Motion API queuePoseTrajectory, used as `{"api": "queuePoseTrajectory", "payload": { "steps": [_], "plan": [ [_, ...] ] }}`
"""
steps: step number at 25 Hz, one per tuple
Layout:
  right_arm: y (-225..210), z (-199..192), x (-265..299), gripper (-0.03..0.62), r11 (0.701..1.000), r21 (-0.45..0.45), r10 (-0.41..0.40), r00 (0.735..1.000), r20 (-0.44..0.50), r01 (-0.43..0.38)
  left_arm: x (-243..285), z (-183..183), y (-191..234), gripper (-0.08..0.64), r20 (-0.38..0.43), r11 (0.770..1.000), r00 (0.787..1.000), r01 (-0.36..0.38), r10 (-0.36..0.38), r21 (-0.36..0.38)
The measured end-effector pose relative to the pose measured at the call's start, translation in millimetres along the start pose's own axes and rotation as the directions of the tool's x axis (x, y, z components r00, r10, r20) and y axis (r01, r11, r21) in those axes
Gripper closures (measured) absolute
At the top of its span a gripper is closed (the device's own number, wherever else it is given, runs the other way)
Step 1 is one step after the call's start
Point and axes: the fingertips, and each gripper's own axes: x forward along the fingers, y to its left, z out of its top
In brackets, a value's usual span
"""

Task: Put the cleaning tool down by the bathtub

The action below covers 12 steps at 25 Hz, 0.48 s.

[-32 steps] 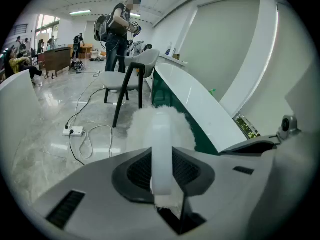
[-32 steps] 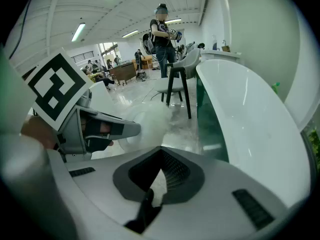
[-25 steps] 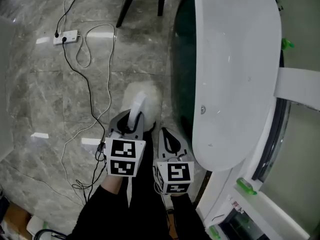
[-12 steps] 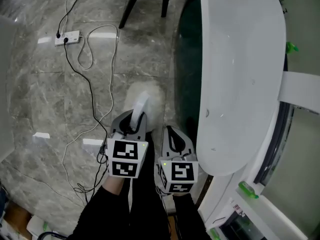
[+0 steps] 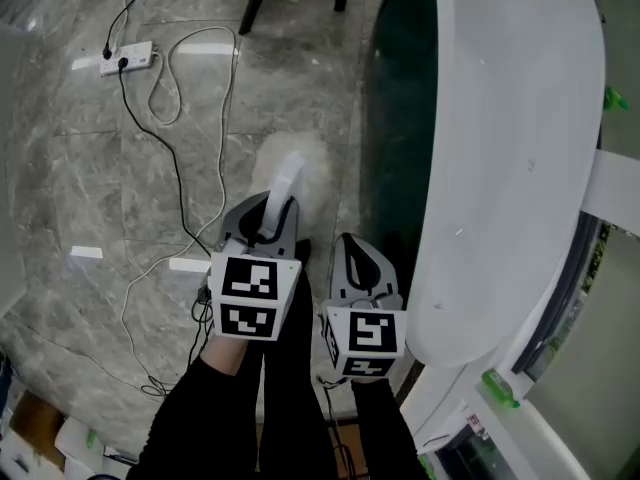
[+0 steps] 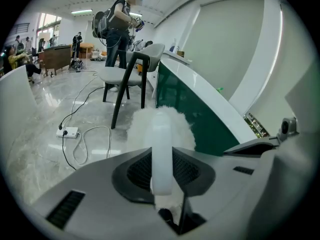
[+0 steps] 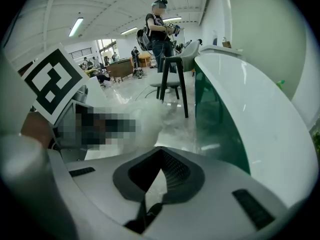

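- The left tool (image 5: 268, 223) is clamped on the duster (image 5: 298, 168) by its smooth white plastic handle. The handle stands straight up between the two jaws, which it keeps partly apart.
- The duster's head is a round, fluffy white puff that points forward, away from the person. It is over the floor (image 5: 80, 188), just beside the bathtub (image 5: 520, 148); whether it touches the floor cannot be told.
- The right tool (image 5: 358, 268) has its jaws drawn together with nothing between them. It is close beside the left one, nearer the bathtub.
- The bathtub has a glossy white curved rim and a dark green side panel.
- The floor is polished grey marble-look tile.
- A black cable (image 5: 180, 188) and a white cable (image 5: 165, 98) snake from a white power strip (image 5: 127, 58) towards the person's feet.
- A chair (image 6: 132, 69) with dark legs stands ahead, and a person (image 6: 117, 29) stands behind it.
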Motion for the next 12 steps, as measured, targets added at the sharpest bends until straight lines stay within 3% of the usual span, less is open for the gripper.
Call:
{"api": "queuePoseTrajectory", "payload": {
  "steps": [12],
  "plan": [
    [-26.5, -29.2, 72.1, 0.592, 0.999, -0.039, -0.006, 0.999, -0.046, 0.004, 79.8, -39.7, 26.8, 0.463, -0.055, 0.998, 0.997, -0.049, 0.047, -0.039]
  ]
}}
